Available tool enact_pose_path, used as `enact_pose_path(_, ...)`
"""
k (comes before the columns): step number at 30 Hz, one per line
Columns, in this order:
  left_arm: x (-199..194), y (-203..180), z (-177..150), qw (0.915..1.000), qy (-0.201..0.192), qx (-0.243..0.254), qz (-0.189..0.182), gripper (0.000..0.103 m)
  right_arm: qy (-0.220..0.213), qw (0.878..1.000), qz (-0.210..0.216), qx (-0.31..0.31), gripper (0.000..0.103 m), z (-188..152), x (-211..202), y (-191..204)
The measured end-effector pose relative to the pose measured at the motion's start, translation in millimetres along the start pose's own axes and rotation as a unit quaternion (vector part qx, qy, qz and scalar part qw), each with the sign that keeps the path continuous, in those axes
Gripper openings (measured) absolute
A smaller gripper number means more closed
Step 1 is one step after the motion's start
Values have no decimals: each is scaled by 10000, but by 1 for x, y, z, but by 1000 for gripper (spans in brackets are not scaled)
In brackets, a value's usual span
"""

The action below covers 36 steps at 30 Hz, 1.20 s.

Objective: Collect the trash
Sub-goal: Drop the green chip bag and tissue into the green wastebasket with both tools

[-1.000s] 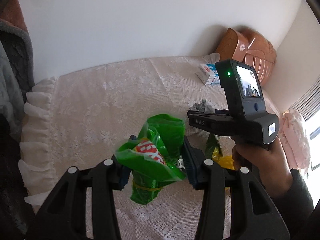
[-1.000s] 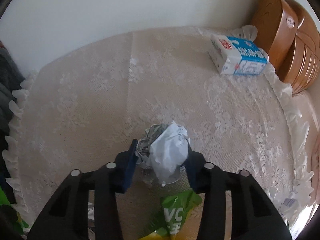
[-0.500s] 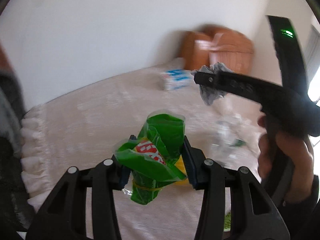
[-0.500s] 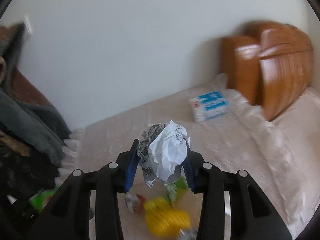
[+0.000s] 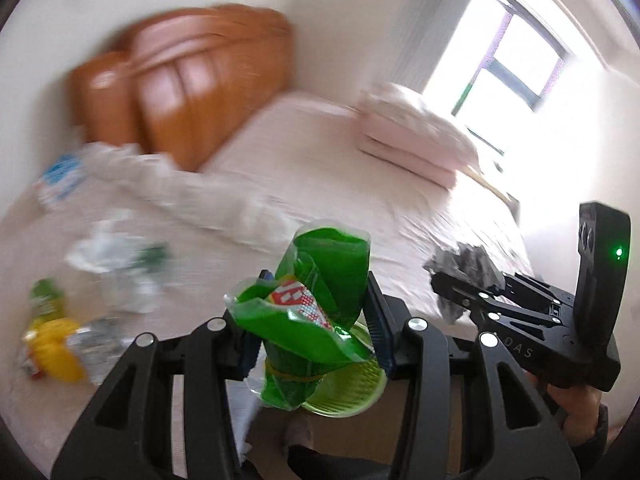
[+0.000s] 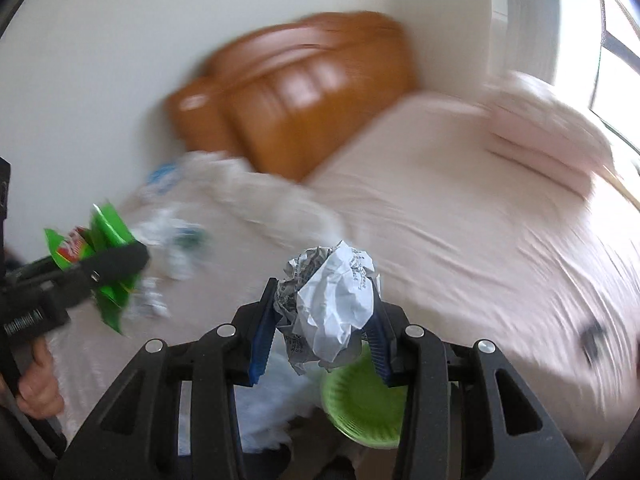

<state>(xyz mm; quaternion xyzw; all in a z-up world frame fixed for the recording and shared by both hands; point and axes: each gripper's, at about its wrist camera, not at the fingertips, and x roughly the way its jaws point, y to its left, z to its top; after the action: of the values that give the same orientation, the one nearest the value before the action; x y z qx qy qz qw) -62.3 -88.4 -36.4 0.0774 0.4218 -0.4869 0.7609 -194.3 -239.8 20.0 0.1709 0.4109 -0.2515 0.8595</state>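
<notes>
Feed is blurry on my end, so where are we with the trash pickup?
In hand: left gripper clamps a green wrapper; right gripper clamps crumpled paper, both above a green bin. Nothing visibly binned yet. Left: a yellow packet, clear plastic and a blue-white carton on the lace cover.

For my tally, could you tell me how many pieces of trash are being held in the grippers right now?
2: a green wrapper in the left gripper, a crumpled paper ball in the right gripper.
</notes>
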Motion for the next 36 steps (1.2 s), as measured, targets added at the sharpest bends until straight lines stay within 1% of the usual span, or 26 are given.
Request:
enact_pose_path(1,7,-12,1,9999,81,98,-99,44,-10,9997,-109,201,41,-7,-7,-17)
enact_pose_path(3,21,-37,-1,9988,234,318,-280,44,-14,9988,-251,429,41,-16,-15,-36)
enact_pose_path(6,35,-62,-3,9970,391,526,-405,44,-73,9973,-370,626,41,-26,-24,-61)
enact_pose_path(10,54,-81,-9,9941,628,780,-413,44,-137,9965,-416,716,41,-29,-26,-71)
enact_pose_path(13,75,-94,-14,9911,910,866,-448,44,-147,9955,-428,828,41,-33,-29,-81)
enact_pose_path(18,116,-106,-26,9847,1326,1061,-378,45,-48,9936,-508,1005,41,-39,-32,-99)
enact_pose_path(20,132,-106,-32,9821,1511,1070,-346,57,-40,9930,-525,1057,41,-39,-33,-105)
enact_pose_path(21,137,-105,-34,9818,1567,1032,-307,70,-42,9928,-546,1069,41,-40,-35,-107)
enact_pose_path(22,143,-105,-36,9815,1616,990,-275,79,-50,9925,-564,1080,41,-40,-35,-109)
enact_pose_path(25,156,-105,-39,9799,1769,887,-236,88,-60,9918,-594,1128,41,-40,-38,-113)
enact_pose_path(27,161,-105,-41,9794,1819,872,-131,91,-33,9915,-594,1154,41,-41,-38,-114)
enact_pose_path(29,160,-105,-40,9798,1803,852,-156,92,-11,9915,-568,1169,41,-41,-37,-114)
enact_pose_path(31,158,-104,-38,9809,1754,816,-191,94,1,9918,-546,1155,41,-41,-37,-113)
enact_pose_path(36,136,-98,-24,9876,1381,743,-81,95,4,9932,-471,1069,42,-38,-35,-106)
